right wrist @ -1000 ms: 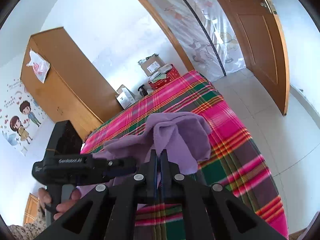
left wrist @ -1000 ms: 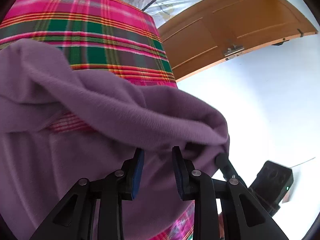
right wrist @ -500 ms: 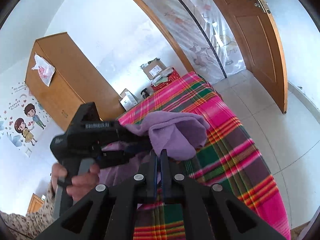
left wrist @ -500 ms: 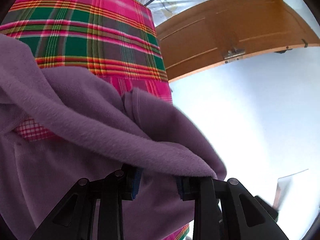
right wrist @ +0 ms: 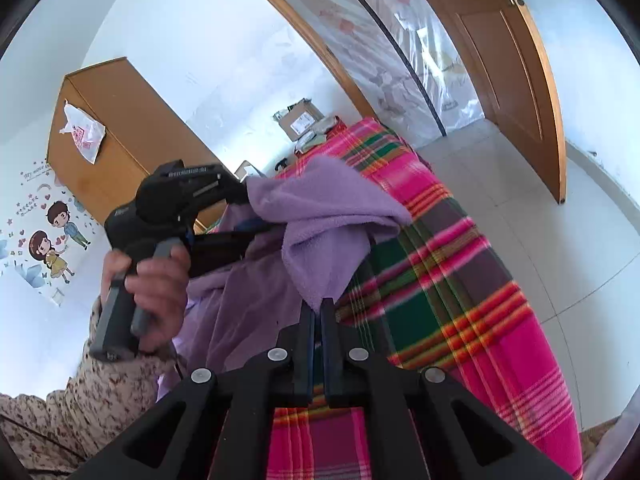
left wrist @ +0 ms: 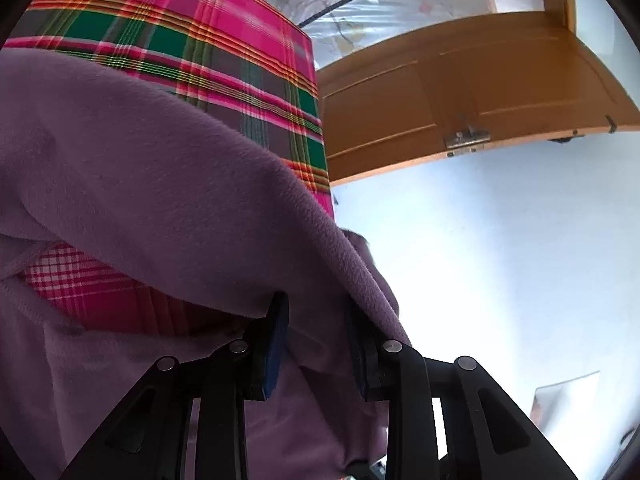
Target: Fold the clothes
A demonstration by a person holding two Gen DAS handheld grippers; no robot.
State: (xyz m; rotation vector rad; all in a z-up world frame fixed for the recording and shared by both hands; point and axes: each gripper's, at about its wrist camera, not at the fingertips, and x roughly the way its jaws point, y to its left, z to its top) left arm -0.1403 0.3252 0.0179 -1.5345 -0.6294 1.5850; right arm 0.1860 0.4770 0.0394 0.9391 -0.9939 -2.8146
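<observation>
Above the bed covered in a pink, green and grey plaid blanket (right wrist: 460,280), a soft purple fleece garment (right wrist: 320,208) is held up between two handheld grippers, its lower part trailing down toward the blanket. Far left, right wrist view: cartoon couple wall sticker (right wrist: 52,236) on the white wall, then a tall brown wooden wardrobe (right wrist: 120,120) with a white plastic bag (right wrist: 82,134) hanging on it. Next, a person's hand (right wrist: 156,280) in a floral-print sleeve (right wrist: 100,384) grips the handle of the black left gripper (left wrist: 316,340). Left wrist view: its jaws stand apart by a moderate gap; a fold of the fleece drapes over and between them, and the far fingertip is hidden under cloth, so a firm pinch cannot be confirmed. Centre, right wrist view: the black right gripper (right wrist: 317,312) has jaws nearly together, with a hanging edge of the fleece pinched in the narrow slit. Behind the garment, cardboard boxes (right wrist: 300,120) sit at the far end of the bed. Right: brown wooden door (right wrist: 516,60) standing open beside a plastic-covered doorway (right wrist: 400,52); pale tiled floor (right wrist: 560,220) alongside the bed.
</observation>
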